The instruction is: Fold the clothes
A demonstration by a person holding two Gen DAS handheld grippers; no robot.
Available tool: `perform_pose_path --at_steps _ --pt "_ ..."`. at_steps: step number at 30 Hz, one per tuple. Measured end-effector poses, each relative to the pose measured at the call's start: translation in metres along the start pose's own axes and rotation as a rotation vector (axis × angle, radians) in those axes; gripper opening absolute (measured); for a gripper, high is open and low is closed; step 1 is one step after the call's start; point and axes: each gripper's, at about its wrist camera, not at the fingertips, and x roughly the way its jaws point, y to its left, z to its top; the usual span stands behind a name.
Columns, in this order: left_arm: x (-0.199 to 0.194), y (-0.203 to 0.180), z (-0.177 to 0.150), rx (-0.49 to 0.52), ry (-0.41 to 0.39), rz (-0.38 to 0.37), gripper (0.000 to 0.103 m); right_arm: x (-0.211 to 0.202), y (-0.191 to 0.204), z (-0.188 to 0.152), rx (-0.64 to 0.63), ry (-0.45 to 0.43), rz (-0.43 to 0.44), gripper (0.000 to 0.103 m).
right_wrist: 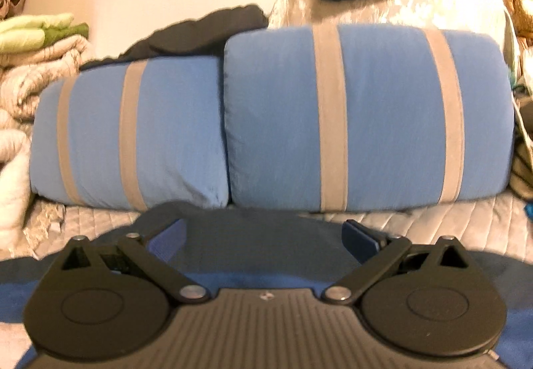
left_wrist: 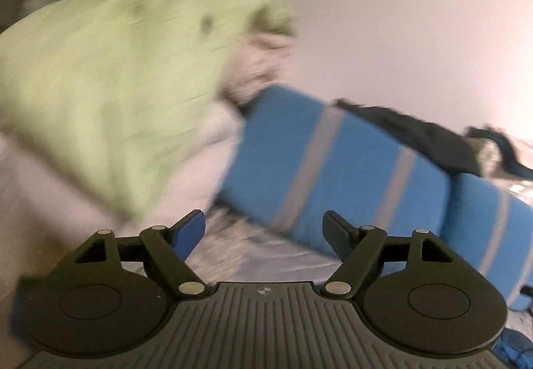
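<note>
The dark blue garment (right_wrist: 253, 245) lies spread on the quilted bedspread (right_wrist: 466, 222) at the bottom of the right wrist view, directly under the right gripper (right_wrist: 263, 235), whose jaws stand wide apart, released and holding nothing. The left gripper (left_wrist: 263, 229) is likewise spread and empty, low centre of its blurred view. Whether a fold is coming or just made, I cannot tell. A clean fold would call for pinching an edge, not the middle, with both grippers level. Count: two blue pillows with grey stripes (right_wrist: 366, 116), one light green cloth (left_wrist: 110, 76) at upper left, one dark garment (right_wrist: 213, 29) behind the pillows.
</note>
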Motion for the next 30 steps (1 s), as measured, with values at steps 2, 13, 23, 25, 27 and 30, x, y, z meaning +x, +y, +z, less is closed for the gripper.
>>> perform_pose_path --at_steps 2,13,23,25,27,30 --pt "0.006 -0.024 0.011 0.026 -0.019 -0.045 0.079 -0.007 -0.009 0.02 -0.015 -0.009 -0.008 0.103" --pt "0.023 -0.132 0.068 0.116 -0.067 -0.244 0.082 -0.061 -0.09 0.134 0.018 -0.147 -0.126 0.103" --pt "0.019 -0.165 0.104 0.122 -0.07 -0.318 0.084 -0.126 -0.173 0.214 0.07 -0.281 -0.261 0.103" --pt "0.018 -0.169 0.107 0.125 -0.062 -0.333 0.086 -0.139 -0.185 0.223 0.065 -0.3 -0.292 0.103" --pt "0.024 -0.169 0.104 0.129 -0.037 -0.343 0.086 -0.145 -0.194 0.23 0.05 -0.299 -0.312 0.103" --pt "0.037 -0.165 0.092 0.121 0.005 -0.341 0.086 -0.144 -0.202 0.23 0.02 -0.272 -0.318 0.103"
